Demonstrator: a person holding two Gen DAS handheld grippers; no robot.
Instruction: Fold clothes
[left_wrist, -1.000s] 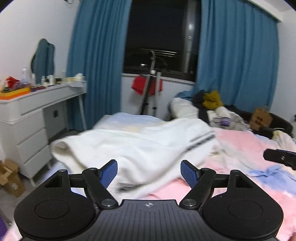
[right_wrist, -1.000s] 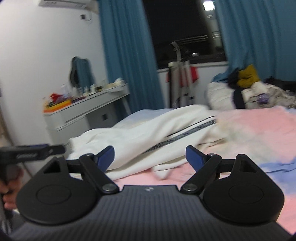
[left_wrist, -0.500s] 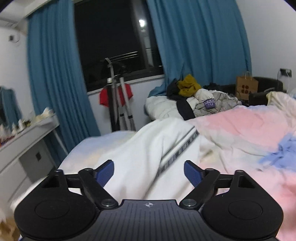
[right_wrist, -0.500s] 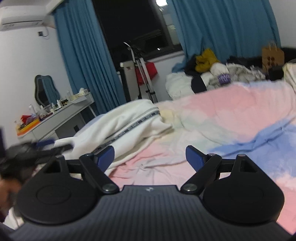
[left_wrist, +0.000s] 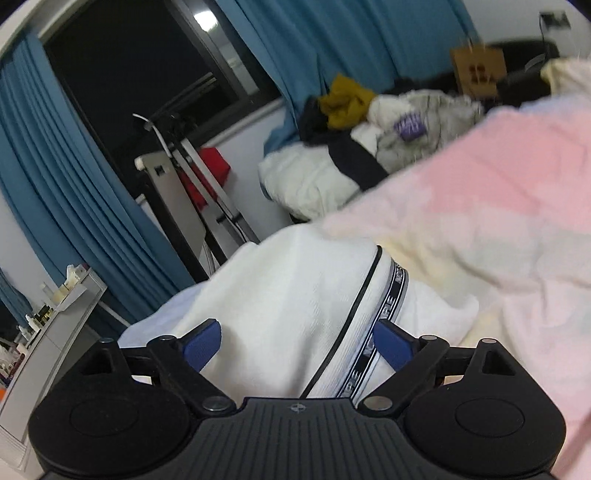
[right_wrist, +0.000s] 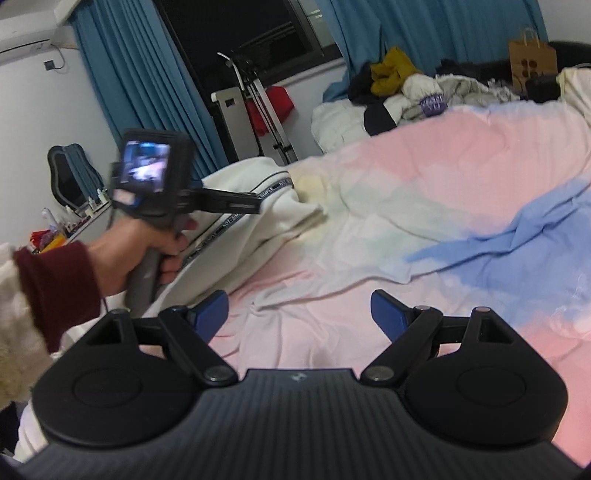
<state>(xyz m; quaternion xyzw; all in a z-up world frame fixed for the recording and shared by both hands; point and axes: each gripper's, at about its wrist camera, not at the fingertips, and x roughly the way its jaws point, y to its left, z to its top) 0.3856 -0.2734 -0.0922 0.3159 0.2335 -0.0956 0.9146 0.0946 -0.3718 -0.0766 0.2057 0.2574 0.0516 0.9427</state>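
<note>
Left wrist view first: the left hand-held gripper (left_wrist: 297, 345) has its blue fingers spread wide and is gripping nothing, with the white garment (left_wrist: 295, 306) bunched right between and beneath them. A black-and-white lettered band (left_wrist: 384, 317) runs along that garment, passing close to the right-side finger. The garment lies at the edge of the bed (left_wrist: 498, 229), whose cover shows pink and pale yellow here.

Over to the right wrist view: the right hand-held gripper (right_wrist: 299, 312) is also wide open, fingers apart above wrinkled pink bedding (right_wrist: 424, 177), touching no cloth. Off to its left, the person's left hand (right_wrist: 140, 243), in a dark red cuff, holds the other gripper's handle, with its small lit screen (right_wrist: 146, 168) facing us. That gripper points out over the garment's banded edge.

Behind the bed, a pile of clothes (right_wrist: 402, 85) with a mustard piece on top, a brown paper bag (right_wrist: 532, 61), blue curtains (right_wrist: 147, 96) and a dark window (right_wrist: 251, 29). A white counter (left_wrist: 48, 332) with bottles sits at far left.
</note>
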